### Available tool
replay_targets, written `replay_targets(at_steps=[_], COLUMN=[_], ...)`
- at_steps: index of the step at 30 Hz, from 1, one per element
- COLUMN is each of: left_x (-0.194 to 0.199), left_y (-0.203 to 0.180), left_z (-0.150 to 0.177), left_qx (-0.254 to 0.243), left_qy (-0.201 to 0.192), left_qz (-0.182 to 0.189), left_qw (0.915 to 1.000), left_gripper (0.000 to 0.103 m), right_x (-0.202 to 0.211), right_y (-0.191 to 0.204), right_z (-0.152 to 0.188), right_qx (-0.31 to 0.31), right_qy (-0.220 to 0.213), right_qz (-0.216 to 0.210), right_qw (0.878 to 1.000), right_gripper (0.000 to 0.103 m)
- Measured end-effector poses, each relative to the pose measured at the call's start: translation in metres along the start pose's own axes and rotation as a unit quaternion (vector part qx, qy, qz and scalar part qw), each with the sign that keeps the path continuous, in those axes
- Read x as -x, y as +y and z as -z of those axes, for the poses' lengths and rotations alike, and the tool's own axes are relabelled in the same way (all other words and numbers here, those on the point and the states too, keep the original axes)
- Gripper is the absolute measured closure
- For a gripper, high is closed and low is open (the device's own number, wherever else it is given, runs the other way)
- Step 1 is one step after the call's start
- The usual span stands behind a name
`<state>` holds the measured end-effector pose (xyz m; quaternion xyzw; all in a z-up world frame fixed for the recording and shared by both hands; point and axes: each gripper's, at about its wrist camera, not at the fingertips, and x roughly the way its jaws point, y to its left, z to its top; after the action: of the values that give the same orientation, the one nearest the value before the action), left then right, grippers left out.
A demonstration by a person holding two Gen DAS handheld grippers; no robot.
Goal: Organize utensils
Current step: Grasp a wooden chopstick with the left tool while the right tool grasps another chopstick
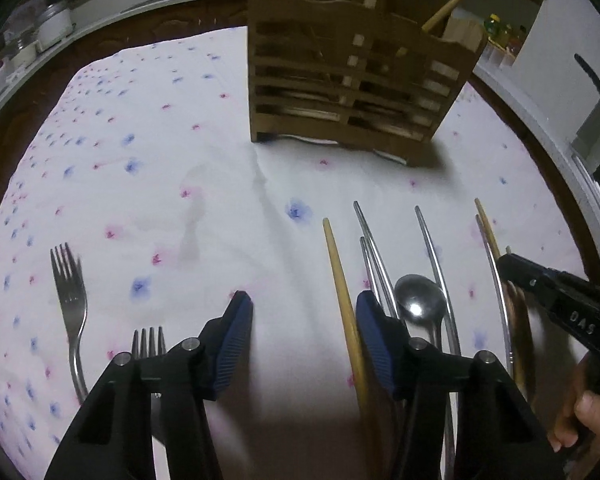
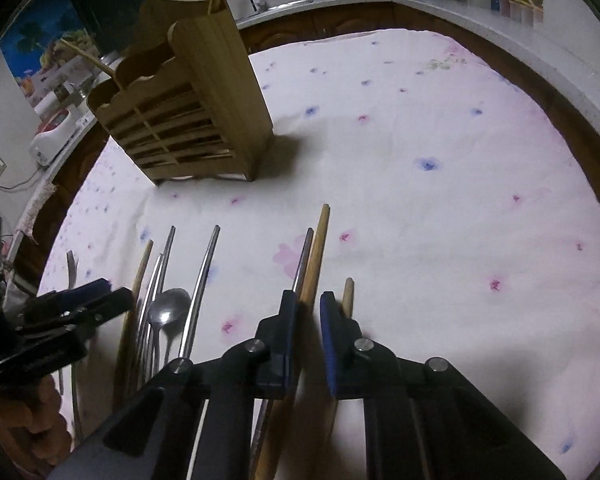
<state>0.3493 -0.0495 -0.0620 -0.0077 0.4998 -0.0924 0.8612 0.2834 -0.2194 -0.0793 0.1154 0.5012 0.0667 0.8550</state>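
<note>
Long silver metal chopsticks [image 2: 198, 292] and tan wooden chopsticks [image 2: 314, 256] are laid on the floral-clothed surface [image 2: 420, 208]. Right tongs [image 2: 309, 304] are nearly closed beside a wooden chopstick; left tongs [image 1: 302, 304] are half-spread, empty.

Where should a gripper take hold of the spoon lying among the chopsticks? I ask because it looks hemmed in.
Judging from the pictures, grip the spoon at its bowl end, coming from above. It lies flat on the tablecloth, bowl toward the wooden holder. Metal chopsticks run close along both sides and its handle disappears under the left gripper, so only the bowl is exposed.
</note>
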Motion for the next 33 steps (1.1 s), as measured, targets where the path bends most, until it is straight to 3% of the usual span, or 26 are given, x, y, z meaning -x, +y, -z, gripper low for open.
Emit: replay_targets(at_steps=[8,16,19,21,23,28,33], left_x=[-0.006,-0.01,-0.009,-0.007,-0.007,0.006,0.035], left_y=[-0.015,-0.017,-0.019,-0.021,-0.021,-0.012,0.001], left_z=[0.001,-0.003,-0.002,-0.001,-0.002,0.002,0.006], left_qx=[-0.07,-0.08,-0.086,-0.091,-0.089,-0.073,-0.045], left_qy=[0.013,0.023,0.017,0.012,0.012,0.007,-0.013], left_qz=[-0.023,-0.02,-0.017,-0.013,-0.011,0.006,0.045], left_qw=[0.9972,0.9963,0.996,0.9957,0.9959,0.9973,0.9979], left_gripper=[0.054,0.054,0.064,0.083,0.094,0.098,0.1], right_x=[-0.002,-0.012,-0.013,-0.013,-0.013,0.01,0.041], right_y=[-0.008,0.006,0.008,0.009,0.01,0.012,0.014], right_z=[-0.008,-0.018,-0.017,-0.017,-0.019,-0.016,-0.012], right_qx=[-0.01,0.025,0.041,0.045,0.04,0.02,0.009], right_qy=[0.01,0.019,0.018,0.017,0.017,-0.007,-0.03], right_qz=[-0.014,0.006,0.01,0.011,0.011,-0.019,-0.047], right_qw=[1.0,0.999,0.999,0.999,0.999,1.0,0.998], right_gripper=[0.094,0.093,0.093,0.093,0.095,0.096,0.096])
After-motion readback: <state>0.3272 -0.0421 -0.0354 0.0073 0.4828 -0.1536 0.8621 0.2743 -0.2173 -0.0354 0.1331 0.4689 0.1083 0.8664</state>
